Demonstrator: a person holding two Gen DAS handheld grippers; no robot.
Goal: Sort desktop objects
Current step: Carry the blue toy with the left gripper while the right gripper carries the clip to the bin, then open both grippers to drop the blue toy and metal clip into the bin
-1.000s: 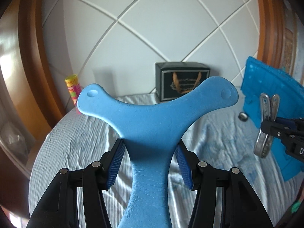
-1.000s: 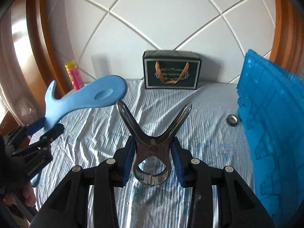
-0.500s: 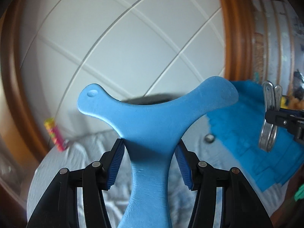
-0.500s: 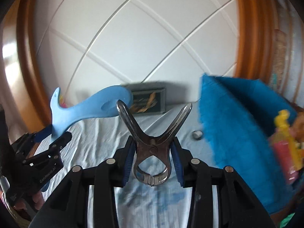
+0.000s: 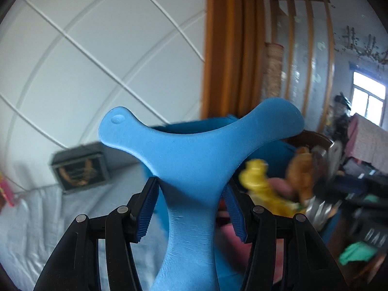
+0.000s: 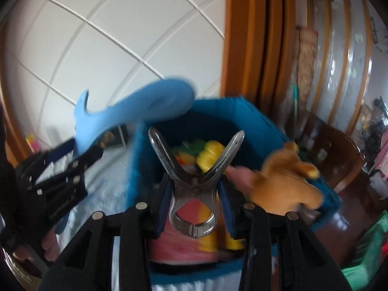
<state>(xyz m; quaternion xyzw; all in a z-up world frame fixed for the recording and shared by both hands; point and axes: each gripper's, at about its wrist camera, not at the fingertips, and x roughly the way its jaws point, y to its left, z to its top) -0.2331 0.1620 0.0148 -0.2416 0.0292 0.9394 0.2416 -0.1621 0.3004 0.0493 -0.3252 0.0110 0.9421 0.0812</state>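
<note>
1. Foam first: the blue three-armed foam piece (image 5: pixel 194 169) sits with its stem between your left gripper (image 5: pixel 191 208) pads, jaws closed narrow on it, arms fanned high over the blue bin (image 6: pixel 262 131). Its wide arms could catch the rim if you drop low, and that would twist it out of the pads.
2. Clamp next: the metal spring clamp (image 6: pixel 194 189) is pinched at its waist by your right gripper (image 6: pixel 195 206), jaws narrow, handles splayed upward, right above the bin's contents. Smooth steel on pads can slip or rotate if you tilt sharply.
3. Bin looks crowded: a yellow toy (image 6: pixel 209 155) and an orange plush (image 6: pixel 283 184) ride high, the plush near the rim. Anything released on top may bounce or roll out.
4. Both views are blurred, so you are judging depth poorly; the two grippers are near each other and could knock together over the bin.
</note>
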